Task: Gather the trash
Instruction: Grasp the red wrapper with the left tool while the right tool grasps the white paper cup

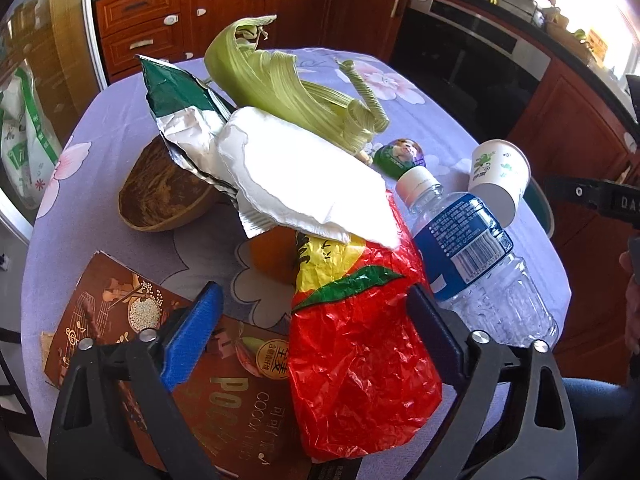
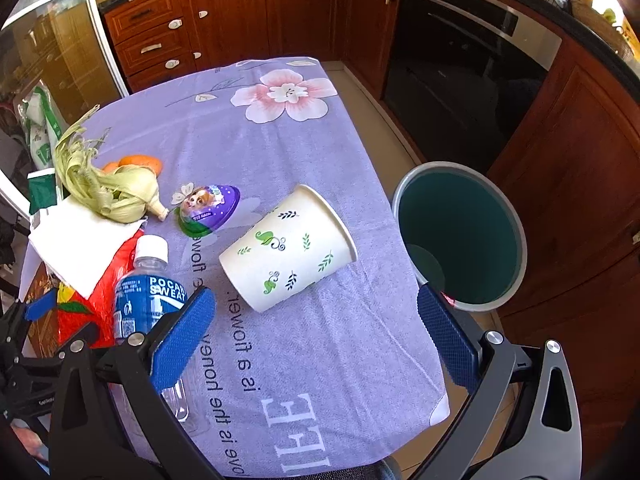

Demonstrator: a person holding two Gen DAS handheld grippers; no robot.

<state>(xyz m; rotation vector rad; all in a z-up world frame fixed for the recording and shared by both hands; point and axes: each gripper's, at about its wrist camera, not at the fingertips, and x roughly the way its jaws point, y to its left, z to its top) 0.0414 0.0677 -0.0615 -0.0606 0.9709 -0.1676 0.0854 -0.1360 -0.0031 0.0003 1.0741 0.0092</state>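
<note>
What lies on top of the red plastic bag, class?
A white napkin lies over the red plastic bag's far end, with corn husks resting on the napkin. The bag's contents are hidden.

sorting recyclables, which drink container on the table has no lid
The paper cup, lying on its side with its mouth open; the plastic bottle beside it wears a white cap.

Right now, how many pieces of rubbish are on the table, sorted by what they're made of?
Paper or card: 3 (cup, napkin, box)
Plastic or foil: 4 (bottle, red bag, green packet, egg-shaped wrapper)
Plant scraps: 3 (corn husk, coconut shell, orange peel)
Total: 10
</note>
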